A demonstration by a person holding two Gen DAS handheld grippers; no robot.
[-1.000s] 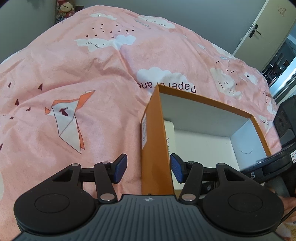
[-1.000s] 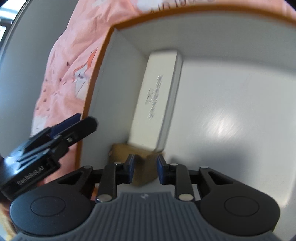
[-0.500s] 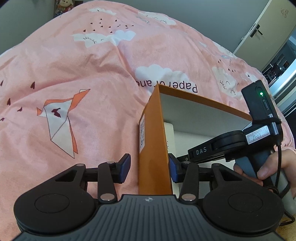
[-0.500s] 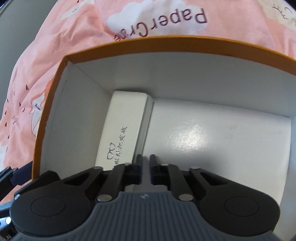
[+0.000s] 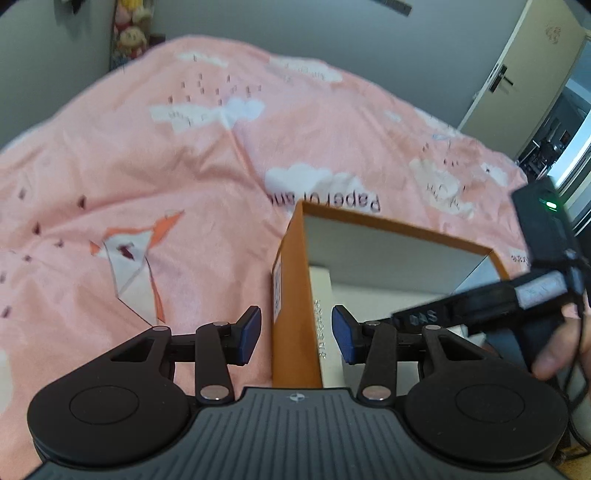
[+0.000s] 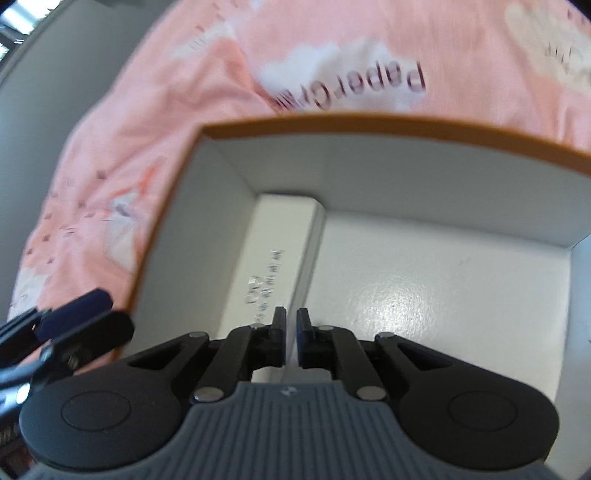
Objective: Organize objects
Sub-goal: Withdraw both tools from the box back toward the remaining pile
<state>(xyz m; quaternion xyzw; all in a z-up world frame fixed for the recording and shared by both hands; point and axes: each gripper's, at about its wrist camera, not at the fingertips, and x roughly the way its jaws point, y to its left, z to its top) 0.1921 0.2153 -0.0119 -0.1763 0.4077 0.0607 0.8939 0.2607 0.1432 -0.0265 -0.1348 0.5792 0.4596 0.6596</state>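
An orange box with a white inside sits on the pink bedspread. A long white carton lies inside it against the left wall. My left gripper is open and straddles that wall, one blue pad outside it and one inside by the carton, with a little room on each side. My right gripper is shut and empty, hovering over the carton's right edge. One left fingertip shows in the right wrist view.
A hand holds the right gripper's black body over the box's right half. The bedspread spreads wide to the left and behind. Soft toys sit by the grey wall, and a door stands at the far right.
My right gripper has shut and drawn back up out of the box; a brown thing by its fingertips earlier is out of view. The left jaws have narrowed around the wall.
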